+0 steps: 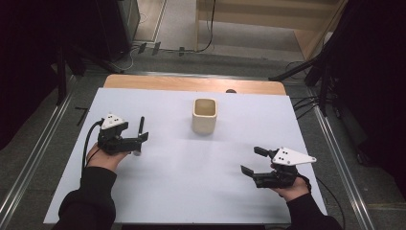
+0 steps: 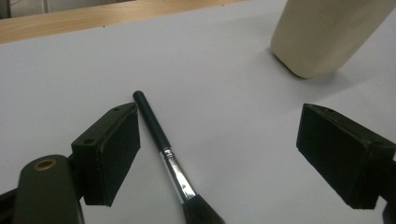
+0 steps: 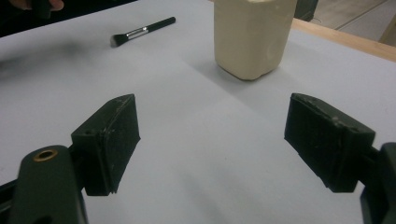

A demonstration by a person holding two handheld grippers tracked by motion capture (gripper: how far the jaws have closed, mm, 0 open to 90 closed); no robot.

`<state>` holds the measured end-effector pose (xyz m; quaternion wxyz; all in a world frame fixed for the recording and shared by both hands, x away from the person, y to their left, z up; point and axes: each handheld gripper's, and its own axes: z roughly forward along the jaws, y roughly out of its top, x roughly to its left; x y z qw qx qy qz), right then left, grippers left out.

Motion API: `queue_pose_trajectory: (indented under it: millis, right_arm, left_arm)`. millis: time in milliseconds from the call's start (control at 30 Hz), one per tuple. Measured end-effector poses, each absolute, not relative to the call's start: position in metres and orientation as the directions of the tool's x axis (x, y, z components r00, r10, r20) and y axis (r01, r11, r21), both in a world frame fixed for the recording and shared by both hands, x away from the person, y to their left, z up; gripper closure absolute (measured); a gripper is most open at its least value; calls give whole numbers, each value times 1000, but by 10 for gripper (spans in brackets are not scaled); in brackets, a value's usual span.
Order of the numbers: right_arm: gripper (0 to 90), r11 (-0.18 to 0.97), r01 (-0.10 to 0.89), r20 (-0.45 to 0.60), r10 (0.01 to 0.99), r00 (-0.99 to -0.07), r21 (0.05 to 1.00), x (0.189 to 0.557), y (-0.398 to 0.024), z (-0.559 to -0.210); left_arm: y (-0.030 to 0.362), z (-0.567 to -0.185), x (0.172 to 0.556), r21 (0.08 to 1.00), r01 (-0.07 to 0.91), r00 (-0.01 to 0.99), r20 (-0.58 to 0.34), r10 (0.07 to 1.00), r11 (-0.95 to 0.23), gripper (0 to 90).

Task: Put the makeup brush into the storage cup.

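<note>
The left gripper [image 2: 218,154] hangs low over the table with its jaws spread wide, and the brush [image 2: 169,156] lies flat between them, much closer to one jaw than the other, its handle tip just beside that pad. The handle runs away from the gripper and the bristles point back toward the hand, so the wide opening looks meant to straddle the handle before closing on it. Nothing is gripped yet.

Beyond the brush, ahead of the jaws and off toward the far jaw's side, stands the cream cup [image 1: 205,115], upright and open at the top, well apart from the brush. It is probably where the brush is meant to go, though that is a guess.

The right gripper [image 1: 253,160], also wide open and empty, waits near the person's edge of the white table [image 1: 191,182], facing the cup from a distance, likely just kept out of the way.
</note>
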<state>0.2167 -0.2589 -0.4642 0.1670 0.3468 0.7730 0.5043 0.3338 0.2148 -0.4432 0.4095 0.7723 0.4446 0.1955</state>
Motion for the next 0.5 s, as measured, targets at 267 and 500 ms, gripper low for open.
queue_pose_trajectory:
  millis: [267, 500]
  right_arm:
    - [191, 249, 367, 92, 704, -705, 896, 216, -259, -464]
    - [191, 250, 369, 91, 708, -700, 895, 217, -260, -465]
  left_arm:
    - [212, -442, 346, 799, 550, 480, -63, 875, -244, 144]
    - [210, -445, 352, 787, 574, 433, -54, 900, -229, 146]
